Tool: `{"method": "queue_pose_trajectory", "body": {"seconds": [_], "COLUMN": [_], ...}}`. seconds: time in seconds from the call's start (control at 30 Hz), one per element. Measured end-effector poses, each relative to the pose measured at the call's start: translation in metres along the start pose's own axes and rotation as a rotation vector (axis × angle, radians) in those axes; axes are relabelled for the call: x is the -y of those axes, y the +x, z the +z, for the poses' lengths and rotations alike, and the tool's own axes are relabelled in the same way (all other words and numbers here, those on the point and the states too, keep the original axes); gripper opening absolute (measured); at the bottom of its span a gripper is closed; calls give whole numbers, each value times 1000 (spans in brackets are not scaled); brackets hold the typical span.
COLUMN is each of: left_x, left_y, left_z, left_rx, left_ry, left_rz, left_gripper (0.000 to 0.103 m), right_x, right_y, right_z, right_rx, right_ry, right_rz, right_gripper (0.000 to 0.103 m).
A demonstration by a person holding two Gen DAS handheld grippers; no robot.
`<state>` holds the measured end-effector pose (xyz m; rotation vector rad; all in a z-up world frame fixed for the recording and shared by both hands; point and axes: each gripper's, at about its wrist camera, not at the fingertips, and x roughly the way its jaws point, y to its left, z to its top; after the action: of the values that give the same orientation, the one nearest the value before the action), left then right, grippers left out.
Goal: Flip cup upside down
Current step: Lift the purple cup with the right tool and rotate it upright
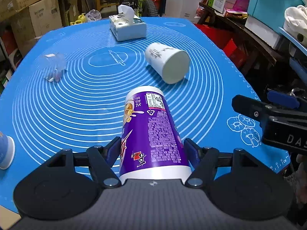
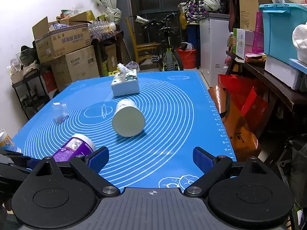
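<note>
Cluttered storeroom, blue silicone baking mat with white rings. Left gripper pinching tall purple printed paper cup, apparently clear of mat. Right gripper spread wide, holding nothing, near white ceramic cup lying sideways.

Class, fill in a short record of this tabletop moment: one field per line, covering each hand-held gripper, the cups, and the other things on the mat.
Left hand-held gripper: shut on purple cup
Purple cup: held on its side, pointing away from the camera
Right hand-held gripper: open, holding nothing
White cup: lying on its side on the blue mat, apart from both grippers
Tissue box: far end of the mat, tissue sticking up
Clear plastic cup: left part of the mat; pose unclear
</note>
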<state>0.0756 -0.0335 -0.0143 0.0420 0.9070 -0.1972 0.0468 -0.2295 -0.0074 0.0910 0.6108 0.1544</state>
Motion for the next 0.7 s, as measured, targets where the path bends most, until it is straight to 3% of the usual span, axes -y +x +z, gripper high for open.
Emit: {"method": "queue_pose_trajectory", "body": {"seconds": [0.27, 0.37, 0.7], "left_x": [3, 4, 1], "left_y": [0, -1, -1], "left_z": [-4, -4, -4], "left_rx": [15, 26, 26], "left_ry": [-9, -3, 6], "left_rz": [-3, 17, 37], "left_gripper": [74, 89, 89], "right_x": [2, 1, 0], "right_y": [2, 2, 2], "right_z": [-2, -2, -2], "right_rx": [-10, -11, -11], "right_ry": [14, 11, 11], "right_rz": [1, 0, 0], "right_gripper": [94, 94, 94]}}
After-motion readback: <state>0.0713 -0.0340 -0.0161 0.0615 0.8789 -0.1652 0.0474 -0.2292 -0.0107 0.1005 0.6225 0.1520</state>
